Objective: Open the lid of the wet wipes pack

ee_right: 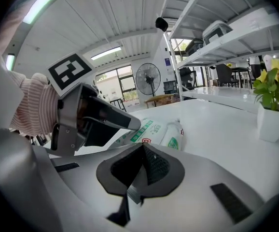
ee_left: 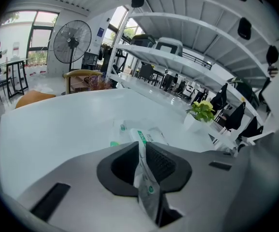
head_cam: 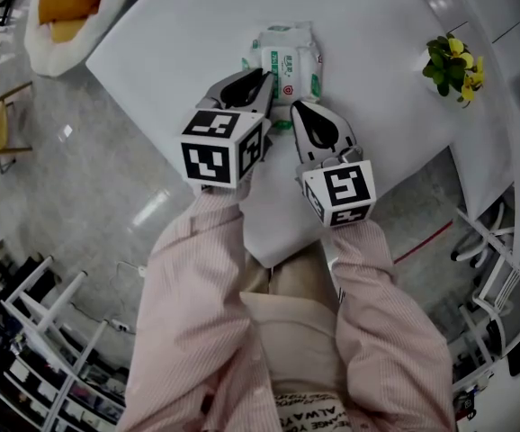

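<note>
The wet wipes pack (head_cam: pixel 287 61), white with green print, lies on the white table (head_cam: pixel 152 43) just ahead of both grippers. My left gripper (head_cam: pixel 264 86) reaches it from the near left. In the left gripper view a thin crinkled edge of the pack (ee_left: pixel 143 170) stands pinched between the dark pads, and the left gripper (ee_left: pixel 140 151) is shut on it. The rest of the pack (ee_left: pixel 149 135) lies beyond. My right gripper (head_cam: pixel 298 108) sits at the pack's near right edge. In its own view the right gripper (ee_right: pixel 142 151) is shut, with the pack (ee_right: pixel 154 129) ahead and the left gripper (ee_right: pixel 122 122) over it.
A small potted plant with yellow flowers (head_cam: pixel 453 66) stands at the table's right. The table's near edge (head_cam: pixel 269 250) runs under my pink sleeves. A chair with an orange cushion (head_cam: pixel 67 7) is far left. Shelving (ee_left: pixel 178 57) and a fan (ee_left: pixel 72 40) stand behind.
</note>
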`<state>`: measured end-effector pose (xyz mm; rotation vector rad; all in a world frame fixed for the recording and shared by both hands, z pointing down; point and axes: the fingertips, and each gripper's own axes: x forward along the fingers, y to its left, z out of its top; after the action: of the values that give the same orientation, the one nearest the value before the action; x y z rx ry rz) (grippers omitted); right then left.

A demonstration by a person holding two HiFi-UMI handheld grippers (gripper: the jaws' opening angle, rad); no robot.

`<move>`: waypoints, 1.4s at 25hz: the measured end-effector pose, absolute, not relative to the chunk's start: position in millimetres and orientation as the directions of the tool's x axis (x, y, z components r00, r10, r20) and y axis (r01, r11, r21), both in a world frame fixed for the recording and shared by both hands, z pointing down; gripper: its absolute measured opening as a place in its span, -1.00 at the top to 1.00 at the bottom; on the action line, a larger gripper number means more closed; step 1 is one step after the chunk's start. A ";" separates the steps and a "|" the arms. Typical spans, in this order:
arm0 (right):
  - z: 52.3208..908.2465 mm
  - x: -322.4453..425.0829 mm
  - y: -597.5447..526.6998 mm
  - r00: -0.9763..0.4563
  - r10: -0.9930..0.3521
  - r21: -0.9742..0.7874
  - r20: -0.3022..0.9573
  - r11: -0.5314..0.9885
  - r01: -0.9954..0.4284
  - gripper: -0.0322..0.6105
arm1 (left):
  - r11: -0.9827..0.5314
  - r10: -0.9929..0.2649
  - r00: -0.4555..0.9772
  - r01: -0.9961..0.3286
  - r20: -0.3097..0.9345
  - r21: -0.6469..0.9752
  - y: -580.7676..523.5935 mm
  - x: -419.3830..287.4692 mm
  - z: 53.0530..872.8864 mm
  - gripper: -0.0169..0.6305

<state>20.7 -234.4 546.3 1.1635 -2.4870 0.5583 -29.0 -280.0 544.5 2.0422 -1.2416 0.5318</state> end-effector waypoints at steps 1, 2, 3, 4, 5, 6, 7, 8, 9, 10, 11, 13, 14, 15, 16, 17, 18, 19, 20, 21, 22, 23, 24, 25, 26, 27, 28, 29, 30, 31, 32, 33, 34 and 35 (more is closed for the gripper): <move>546.9 18.6 -232.3 -0.611 -0.642 -0.192 0.464 0.600 -0.777 0.91 | -0.316 -0.610 0.461 -0.887 0.645 0.336 -280.0 -28.8 543.4 0.83; 547.2 16.3 -230.1 -0.613 -0.634 -0.181 0.471 0.611 -0.771 0.91 | -0.317 -0.610 0.461 -0.888 0.644 0.334 -280.0 -28.6 542.2 0.83; 547.4 14.6 -228.2 -0.613 -0.630 -0.173 0.476 0.617 -0.768 0.90 | -0.318 -0.611 0.461 -0.887 0.644 0.333 -279.9 -28.4 541.1 0.84; 547.7 14.0 -227.0 -0.611 -0.630 -0.167 0.479 0.618 -0.768 0.91 | -0.320 -0.611 0.461 -0.887 0.643 0.333 -279.9 -28.0 540.1 0.84; 548.3 14.1 -226.6 -0.607 -0.633 -0.162 0.481 0.617 -0.770 0.90 | -0.322 -0.611 0.462 -0.887 0.643 0.331 -280.1 -27.2 539.4 0.84; 549.2 14.3 -226.6 -0.603 -0.634 -0.158 0.483 0.615 -0.773 0.91 | -0.325 -0.611 0.462 -0.887 0.643 0.329 -280.4 -26.4 538.9 0.85; 550.1 14.4 -226.8 -0.600 -0.634 -0.155 0.487 0.614 -0.774 0.90 | -0.328 -0.610 0.462 -0.887 0.644 0.325 -280.6 -25.8 538.4 0.85; 550.9 14.1 -227.0 -0.599 -0.632 -0.155 0.492 0.614 -0.774 0.91 | -0.331 -0.608 0.462 -0.887 0.646 0.322 -280.8 -25.4 537.9 0.86; 551.4 13.6 -227.1 -0.600 -0.628 -0.157 0.496 0.614 -0.773 0.90 | -0.333 -0.607 0.461 -0.887 0.647 0.319 -280.9 -25.3 537.2 0.86; 551.7 13.0 -227.3 -0.600 -0.624 -0.159 0.500 0.615 -0.772 0.91 | -0.335 -0.607 0.460 -0.888 0.648 0.317 -281.1 -25.3 536.6 0.86; 552.0 12.6 -227.4 -0.599 -0.622 -0.159 0.504 0.615 -0.772 0.90 | -0.336 -0.607 0.460 -0.888 0.648 0.315 -281.4 -25.0 535.9 0.87; 552.5 12.1 -227.2 -0.595 -0.623 -0.150 0.507 0.616 -0.773 0.91 | -0.345 -0.608 0.466 -0.884 0.643 0.315 -282.1 -22.2 532.9 0.88; 552.7 11.8 -226.9 -0.593 -0.624 -0.144 0.509 0.617 -0.773 0.91 | -0.354 -0.610 0.476 -0.879 0.633 0.320 -282.8 -19.3 529.7 0.88; 552.8 11.5 -226.7 -0.591 -0.625 -0.138 0.509 0.619 -0.773 0.91 | -0.366 -0.612 0.490 -0.871 0.621 0.327 -283.9 -15.4 525.4 0.89; 552.9 11.3 -226.8 -0.592 -0.624 -0.136 0.510 0.620 -0.772 0.91 | -0.376 -0.611 0.499 -0.866 0.614 0.330 -285.2 -11.5 521.5 0.90; 552.8 11.2 -227.0 -0.593 -0.623 -0.139 0.510 0.621 -0.771 0.91 | -0.385 -0.609 0.501 -0.865 0.615 0.323 -286.5 -8.6 519.2 0.90; 552.7 11.2 -226.9 -0.597 -0.620 -0.145 0.510 0.622 -0.770 0.91 | -0.391 -0.607 0.499 -0.865 0.619 0.314 -287.3 -6.8 518.2 0.90; 552.6 11.3 -226.7 -0.600 -0.617 -0.150 0.510 0.622 -0.768 0.90 | -0.395 -0.605 0.502 -0.863 0.618 0.315 -287.4 -5.3 517.5 0.90; 552.6 11.5 -226.4 -0.601 -0.615 -0.152 0.510 0.624 -0.767 0.91 | -0.394 -0.605 0.513 -0.857 0.609 0.331 -287.1 -3.7 516.5 0.90; 552.6 11.7 -226.3 -0.601 -0.616 -0.149 0.509 0.625 -0.766 0.90 | -0.392 -0.606 0.525 -0.851 0.598 0.350 -286.6 -1.7 515.2 0.90; 552.6 11.8 -226.3 -0.599 -0.619 -0.142 0.507 0.626 -0.767 0.91 | -0.394 -0.606 0.535 -0.845 0.589 0.361 -286.2 0.4 513.7 0.90; 552.3 11.5 -226.4 -0.598 -0.623 -0.135 0.504 0.627 -0.768 0.91 | -0.402 -0.606 0.541 -0.841 0.583 0.362 -286.0 2.9 512.1 0.90; 551.9 11.2 -226.4 -0.597 -0.628 -0.132 0.500 0.626 -0.769 0.91 | -0.413 -0.604 0.547 -0.837 0.579 0.360 -285.9 6.4 510.1 0.90; 551.4 11.3 -226.1 -0.596 -0.631 -0.134 0.496 0.623 -0.771 0.90 | -0.425 -0.601 0.556 -0.831 0.575 0.360 -286.0 10.8 508.2 0.89; 550.7 12.1 -225.2 -0.595 -0.634 -0.144 0.494 0.616 -0.775 0.90 | -0.436 -0.596 0.565 -0.824 0.570 0.361 -286.0 15.8 506.5 0.90; 550.1 13.3 -223.5 -0.594 -0.636 -0.157 0.493 0.606 -0.780 0.91 | -0.447 -0.591 0.572 -0.819 0.568 0.360 -285.9 20.8 505.2 0.89; 549.5 14.5 -220.9 -0.591 -0.639 -0.168 0.492 0.597 -0.785 0.90 | -0.459 -0.587 0.576 -0.816 0.569 0.353 -285.7 25.5 504.5 0.89; 548.9 15.9 -217.9 -0.587 -0.642 -0.173 0.493 0.589 -0.789 0.90 | -0.469 -0.583 0.577 -0.814 0.573 0.343 -285.7 29.7 504.3 0.89; 548.3 17.5 -214.5 -0.583 -0.645 -0.172 0.494 0.585 -0.793 0.91 | -0.477 -0.580 0.574 -0.814 0.578 0.330 -285.7 33.3 504.5 0.89; 547.7 19.2 -211.2 -0.579 -0.648 -0.169 0.495 0.581 -0.796 0.90 | -0.485 -0.578 0.569 -0.816 0.585 0.315 -286.0 36.3 504.8 0.89; 547.0 20.8 -208.1 -0.576 -0.650 -0.168 0.496 0.578 -0.798 0.90 | -0.493 -0.576 0.564 -0.817 0.592 0.299 -286.3 39.1 504.9 0.88; 546.3 22.5 -205.4 -0.574 -0.652 -0.170 0.496 0.575 -0.800 0.90 | -0.502 -0.573 0.562 -0.816 0.597 0.286 -286.6 42.3 505.0 0.88; 545.8 24.4 -203.0 -0.571 -0.654 -0.173 0.496 0.570 -0.803 0.90 | -0.511 -0.568 0.563 -0.813 0.600 0.279 -286.6 45.9 505.4 0.87; 545.4 26.6 -200.7 -0.568 -0.657 -0.175 0.496 0.565 -0.806 0.90 | -0.517 -0.564 0.565 -0.810 0.602 0.277 -286.4 49.6 506.2 0.87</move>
<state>26.6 -200.7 545.4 1.1897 -2.4257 0.5483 49.6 -286.4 506.2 2.2630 -1.0988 0.6047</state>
